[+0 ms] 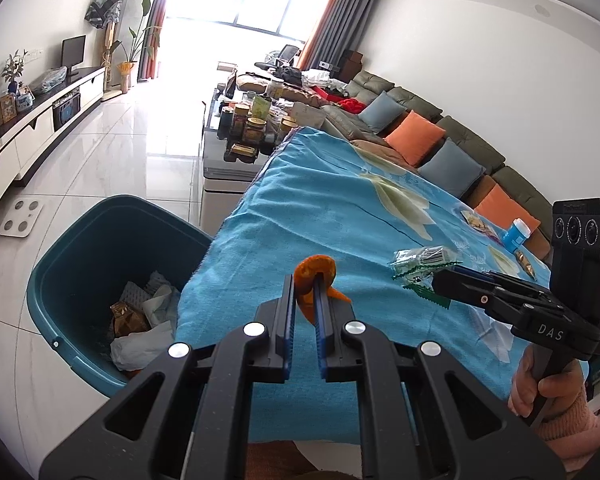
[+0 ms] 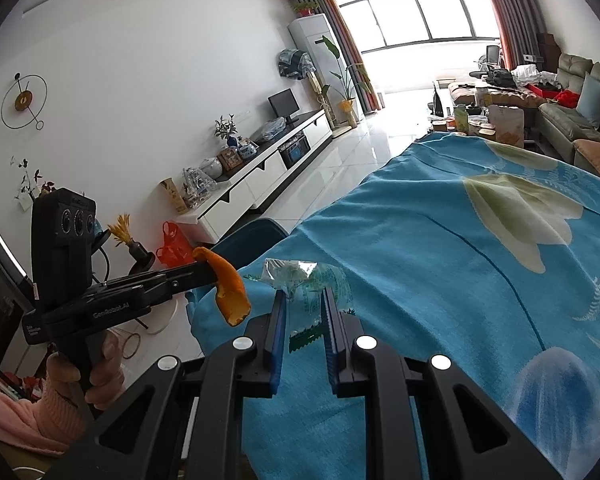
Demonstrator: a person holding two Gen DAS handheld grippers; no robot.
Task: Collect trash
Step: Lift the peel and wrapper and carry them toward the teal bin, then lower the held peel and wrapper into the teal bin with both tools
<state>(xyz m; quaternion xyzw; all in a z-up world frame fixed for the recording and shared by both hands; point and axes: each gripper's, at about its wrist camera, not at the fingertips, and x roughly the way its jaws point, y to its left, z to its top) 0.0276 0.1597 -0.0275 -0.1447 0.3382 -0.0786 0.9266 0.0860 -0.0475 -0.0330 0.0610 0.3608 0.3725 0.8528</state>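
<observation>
The left gripper (image 1: 304,280) has its jaws clamped on a curl of orange peel (image 1: 315,276), lifted clear of the blue floral cloth (image 1: 340,208) that covers the desk. From the right wrist view the peel (image 2: 227,290) hangs off the jaw tips out past the cloth's left edge, with white floor tile below it.

The teal bin (image 1: 64,260) stands on the floor at about 9 o'clock from the left gripper, its rim just beside the hanging edge of the cloth. Crumpled white paper (image 1: 140,344) and a brown wrapper (image 1: 126,318) already lie inside. Between bin and peel the air is open; only the cloth's draped corner sits near that path.

The right gripper (image 2: 304,308) has its jaws closed on a clear plastic wrapper with green zigzag edging (image 2: 304,280), held just over the cloth near its left edge. In the left wrist view that wrapper (image 1: 424,262) sits at 3 o'clock from the peel, well apart from it.

Further along the desk, toward 2 o'clock, lie a small blue bottle with a white cap (image 1: 518,234), a printed snack packet (image 1: 478,222) and a thin gold wrapper (image 1: 526,264), all close to the sofa-side edge. The middle of the cloth is flat. A white bathroom scale (image 1: 20,216) lies on the tile beyond the bin at 10 o'clock.
</observation>
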